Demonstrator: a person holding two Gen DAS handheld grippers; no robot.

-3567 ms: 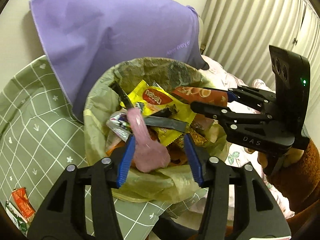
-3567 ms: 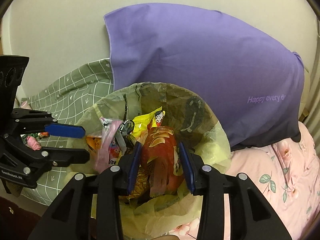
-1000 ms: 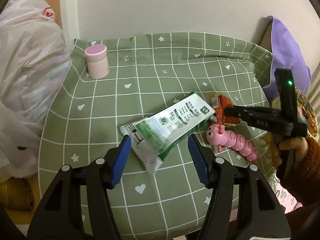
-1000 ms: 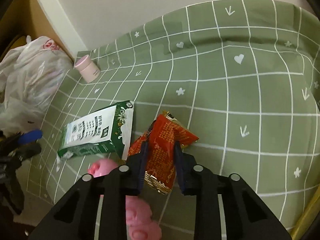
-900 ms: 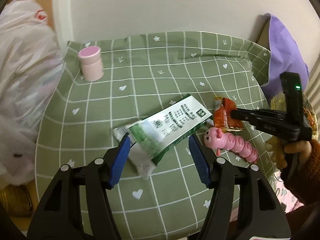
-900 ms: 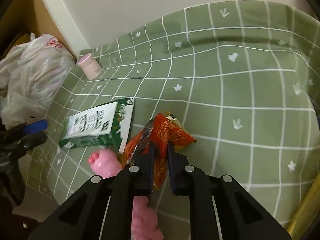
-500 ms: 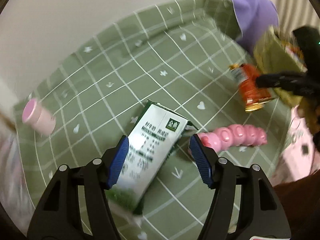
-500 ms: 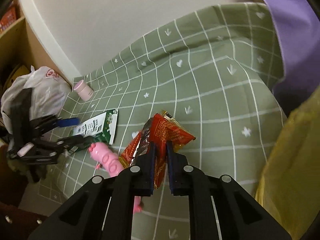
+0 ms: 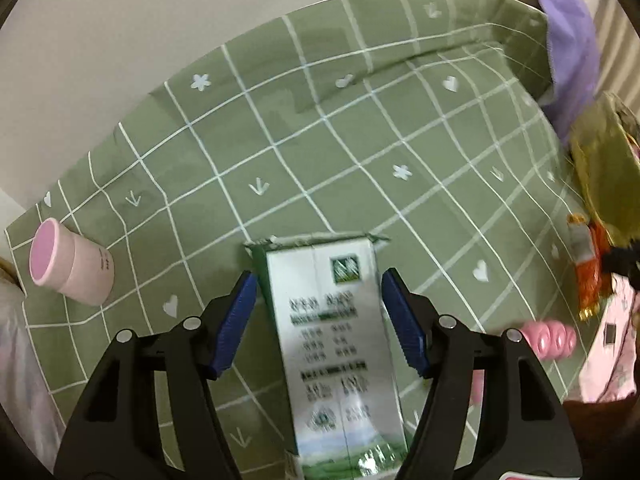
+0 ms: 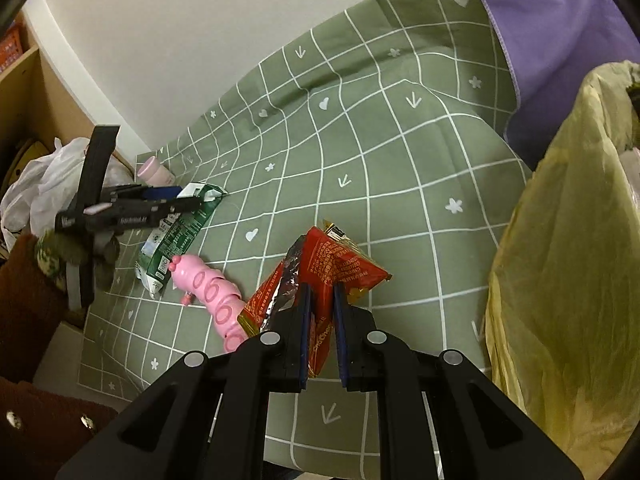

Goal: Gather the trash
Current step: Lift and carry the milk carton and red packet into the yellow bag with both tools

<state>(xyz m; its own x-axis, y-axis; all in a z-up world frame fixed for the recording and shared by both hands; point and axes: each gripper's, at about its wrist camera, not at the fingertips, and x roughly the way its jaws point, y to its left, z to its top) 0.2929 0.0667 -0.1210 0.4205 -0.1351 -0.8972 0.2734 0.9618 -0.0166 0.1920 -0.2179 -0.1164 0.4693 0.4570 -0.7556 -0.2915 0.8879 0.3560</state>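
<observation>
A green and white milk carton (image 9: 336, 344) lies flat on the green checked cloth (image 9: 320, 152). My left gripper (image 9: 320, 312) is open, its blue pads on either side of the carton's top end. The carton also shows in the right wrist view (image 10: 176, 232), under the left gripper (image 10: 168, 198). My right gripper (image 10: 320, 320) is shut on a red snack wrapper (image 10: 340, 264) and holds it above the cloth. The yellow trash bag (image 10: 568, 280) stands to its right and also shows in the left wrist view (image 9: 604, 176).
A pink caterpillar toy (image 10: 212, 288) lies between the carton and the wrapper. A pink cup (image 9: 68, 268) stands at the cloth's left edge. A purple pillow (image 10: 560, 40) is behind the trash bag. White plastic bags (image 10: 44, 184) sit at far left.
My left gripper has moved down over the milk carton, which now lies between its pads. My right gripper has closed on the red wrapper, lifted it and carried it toward the trash bag.
</observation>
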